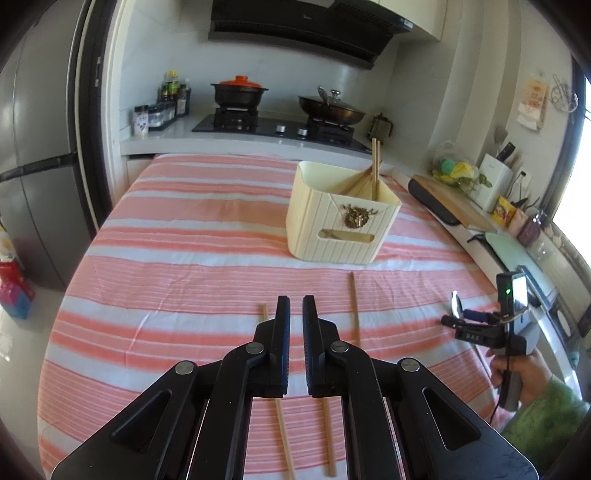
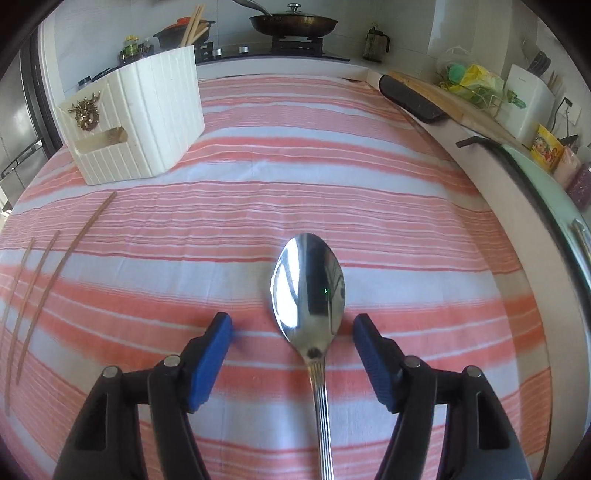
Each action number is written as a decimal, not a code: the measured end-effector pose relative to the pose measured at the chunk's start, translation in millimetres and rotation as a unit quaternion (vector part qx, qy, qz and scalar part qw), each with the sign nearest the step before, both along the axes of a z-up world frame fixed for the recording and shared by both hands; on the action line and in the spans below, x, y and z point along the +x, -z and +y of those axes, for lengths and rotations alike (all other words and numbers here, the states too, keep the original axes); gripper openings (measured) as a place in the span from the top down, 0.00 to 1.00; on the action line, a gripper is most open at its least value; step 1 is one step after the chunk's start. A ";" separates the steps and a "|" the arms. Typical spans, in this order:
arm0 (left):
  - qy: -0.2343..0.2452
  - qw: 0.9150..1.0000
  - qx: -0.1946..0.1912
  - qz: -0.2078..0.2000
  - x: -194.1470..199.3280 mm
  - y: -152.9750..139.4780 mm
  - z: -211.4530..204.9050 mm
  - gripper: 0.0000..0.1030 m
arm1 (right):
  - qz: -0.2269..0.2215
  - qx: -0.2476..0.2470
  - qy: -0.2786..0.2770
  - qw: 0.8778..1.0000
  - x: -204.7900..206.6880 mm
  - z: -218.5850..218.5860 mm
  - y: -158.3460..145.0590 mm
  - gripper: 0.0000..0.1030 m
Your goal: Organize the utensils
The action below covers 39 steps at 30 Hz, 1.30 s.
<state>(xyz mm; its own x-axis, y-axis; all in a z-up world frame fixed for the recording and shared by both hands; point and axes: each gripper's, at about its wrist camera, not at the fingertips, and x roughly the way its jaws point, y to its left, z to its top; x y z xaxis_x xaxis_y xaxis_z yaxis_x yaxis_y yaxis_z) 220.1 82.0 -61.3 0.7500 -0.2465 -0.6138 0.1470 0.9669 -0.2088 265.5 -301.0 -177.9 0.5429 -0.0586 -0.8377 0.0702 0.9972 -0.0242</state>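
Here the right gripper [image 2: 292, 328] sits low centre of the right wrist view, blue pads [image 2: 210, 360] spread wide apart, released, nothing pinched. A metal spoon [image 2: 308, 291] lies between them, bowl pointing up-frame, handle running down to the bottom edge; neither pad touches it. Whether it rests on the striped cloth [image 2: 332, 166] or is off it, cannot tell. Three loose chopsticks [image 2: 64, 258] lie on the cloth at the left edge of that view, well apart from the spoon. The cream utensil box [image 2: 147, 122] stands upper left, with more chopsticks [image 2: 192, 26] leaning inside it.

In the left wrist view the left gripper [image 1: 296, 308] is bottom centre, fingers nearly together with a narrow gap, grasping nothing (two chopsticks lie on the cloth beneath it, another just right of it). The box [image 1: 332, 229] is right of centre, upright. The right gripper [image 1: 458, 321] shows at the right edge, a hand [image 1: 517, 373] around its handle, spoon bowl visible at its tips
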 end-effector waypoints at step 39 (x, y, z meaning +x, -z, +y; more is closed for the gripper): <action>0.039 0.997 0.053 -0.050 39.9 -17.7 -33.5 0.96 | -0.236 0.090 -0.091 0.963 -74.7 31.3 -143.1 0.93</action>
<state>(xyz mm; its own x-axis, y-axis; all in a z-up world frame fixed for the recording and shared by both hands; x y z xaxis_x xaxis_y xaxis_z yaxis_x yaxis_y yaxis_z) 260.0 48.5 -43.6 0.7891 -0.2443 -0.5636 0.2381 0.9674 -0.0860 190.8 -269.7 -34.8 0.8534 0.1958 -0.4831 -0.1443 0.9793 0.1419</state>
